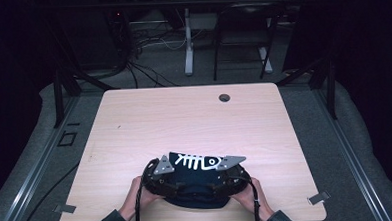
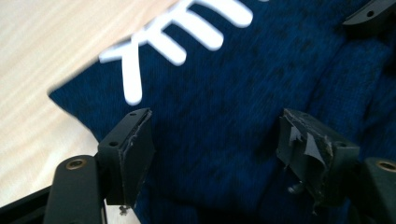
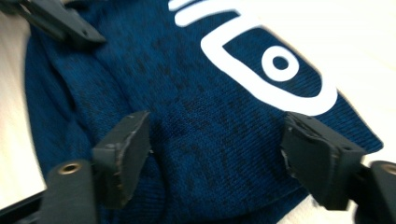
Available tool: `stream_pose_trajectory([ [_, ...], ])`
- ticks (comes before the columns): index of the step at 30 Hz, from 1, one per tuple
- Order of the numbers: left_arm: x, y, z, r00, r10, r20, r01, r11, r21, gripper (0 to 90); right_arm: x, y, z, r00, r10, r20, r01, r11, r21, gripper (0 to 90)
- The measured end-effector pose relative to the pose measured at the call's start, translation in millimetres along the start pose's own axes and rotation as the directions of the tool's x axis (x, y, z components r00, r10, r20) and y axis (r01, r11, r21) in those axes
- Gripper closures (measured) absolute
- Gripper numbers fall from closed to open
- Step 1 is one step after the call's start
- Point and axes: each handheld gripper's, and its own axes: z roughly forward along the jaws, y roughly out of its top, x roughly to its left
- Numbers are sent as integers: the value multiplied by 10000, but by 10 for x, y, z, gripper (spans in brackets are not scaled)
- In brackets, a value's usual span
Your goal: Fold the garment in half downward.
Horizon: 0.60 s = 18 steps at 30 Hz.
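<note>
A folded dark blue knit garment (image 1: 197, 183) with a white fish-skeleton print (image 1: 199, 162) lies near the front edge of the wooden table (image 1: 184, 121). My left gripper (image 1: 159, 178) sits at its left side and my right gripper (image 1: 234, 174) at its right, each held by a hand. In the left gripper view the gripper (image 2: 215, 140) stands open over the blue cloth (image 2: 233, 93), with the print's ribs (image 2: 177, 37) beyond. In the right gripper view the gripper (image 3: 215, 144) is open too, the cloth (image 3: 196, 116) between the jaws and the fish head (image 3: 275, 65) ahead.
A round cable hole (image 1: 224, 97) sits near the table's far edge. Beyond the table are cables on the floor (image 1: 146, 57), a white desk leg (image 1: 188, 51) and a dark chair frame (image 1: 241, 43). Metal rails (image 1: 31, 167) run along both sides.
</note>
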Motion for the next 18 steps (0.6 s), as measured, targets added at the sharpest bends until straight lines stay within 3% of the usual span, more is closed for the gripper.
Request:
stream_pose_trajectory([
  [3, -28, -24, 11, 9998, 2, -207, 0, 9999, 105, 253, 22, -15, 55, 9991, -367, 199, 363, 9991, 210, 184],
  [9, -113, -32, 61, 9972, -46, -743, 63, 9997, 239, 232, -28, -30, 141, 9980, -602, 174, 593, 9969, 511, 100],
  [18, -110, -32, 117, 9944, -712, -777, 714, 9974, 2, 214, -212, -20, 237, 9998, -149, 151, 139, 9978, 656, 0],
])
